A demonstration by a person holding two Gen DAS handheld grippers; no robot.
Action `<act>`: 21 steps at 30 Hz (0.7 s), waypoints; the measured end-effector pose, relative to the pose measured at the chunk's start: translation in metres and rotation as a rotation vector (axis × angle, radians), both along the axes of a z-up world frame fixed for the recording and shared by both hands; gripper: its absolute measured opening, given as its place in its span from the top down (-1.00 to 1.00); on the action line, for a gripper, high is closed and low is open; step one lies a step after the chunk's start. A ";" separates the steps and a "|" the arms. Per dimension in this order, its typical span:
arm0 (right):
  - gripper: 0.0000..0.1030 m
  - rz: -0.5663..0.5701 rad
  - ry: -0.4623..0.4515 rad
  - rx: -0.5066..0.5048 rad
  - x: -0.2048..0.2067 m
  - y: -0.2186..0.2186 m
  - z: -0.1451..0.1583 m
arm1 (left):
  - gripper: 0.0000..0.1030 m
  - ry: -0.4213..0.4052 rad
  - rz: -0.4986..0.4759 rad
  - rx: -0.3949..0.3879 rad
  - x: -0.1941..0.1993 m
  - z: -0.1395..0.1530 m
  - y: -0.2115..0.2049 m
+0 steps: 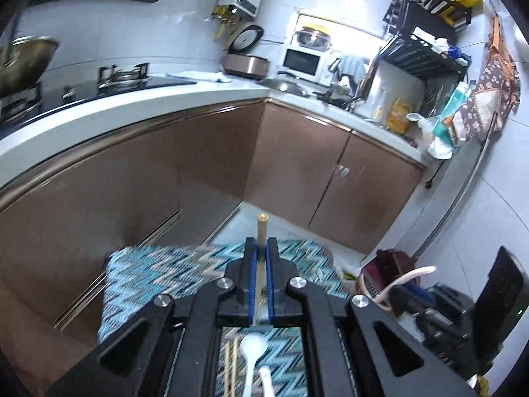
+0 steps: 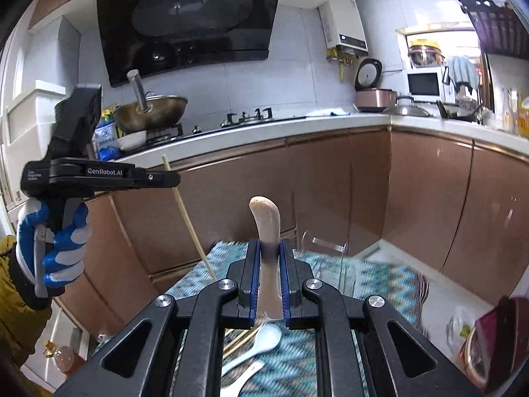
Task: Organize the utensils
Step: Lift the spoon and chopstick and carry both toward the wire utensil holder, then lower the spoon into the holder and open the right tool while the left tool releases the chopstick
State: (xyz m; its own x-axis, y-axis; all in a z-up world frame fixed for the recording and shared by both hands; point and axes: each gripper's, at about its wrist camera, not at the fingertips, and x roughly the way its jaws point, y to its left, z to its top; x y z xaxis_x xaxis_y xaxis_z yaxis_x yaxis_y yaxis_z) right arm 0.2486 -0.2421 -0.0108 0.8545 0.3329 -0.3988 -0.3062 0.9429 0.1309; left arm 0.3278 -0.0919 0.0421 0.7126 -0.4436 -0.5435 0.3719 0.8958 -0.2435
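Note:
My left gripper (image 1: 261,243) is shut on a bamboo chopstick (image 1: 262,228) whose capped end sticks up past the blue pads. In the right wrist view the same left gripper (image 2: 170,178) is at the left, raised in a gloved hand (image 2: 49,241), and the chopstick (image 2: 191,221) slants down from it. My right gripper (image 2: 267,246) is shut on the handle of a beige spoon (image 2: 264,218). Below both lies a zigzag cloth (image 2: 380,274) with two white spoons (image 2: 266,335) (image 2: 243,377) and loose chopsticks (image 2: 239,342). Those white spoons (image 1: 253,347) and chopsticks (image 1: 231,364) show under the left gripper too.
Brown cabinets (image 2: 330,182) and a white counter (image 2: 264,132) run behind, with a wok (image 2: 152,112) on the stove. Something clear and blurred (image 2: 325,243) stands at the cloth's far edge. A dark red bag (image 1: 386,264) sits at the right.

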 end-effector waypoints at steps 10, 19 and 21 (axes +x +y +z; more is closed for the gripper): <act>0.78 -0.060 0.071 0.010 0.074 -0.026 -0.039 | 0.91 -0.008 0.001 0.026 0.066 -0.041 -0.054; 0.77 -0.103 0.181 0.037 0.107 -0.036 -0.103 | 0.88 0.054 0.030 0.046 0.091 -0.117 -0.059; 0.73 -0.110 0.205 0.058 0.109 -0.039 -0.111 | 0.88 0.069 0.026 0.050 0.092 -0.126 -0.057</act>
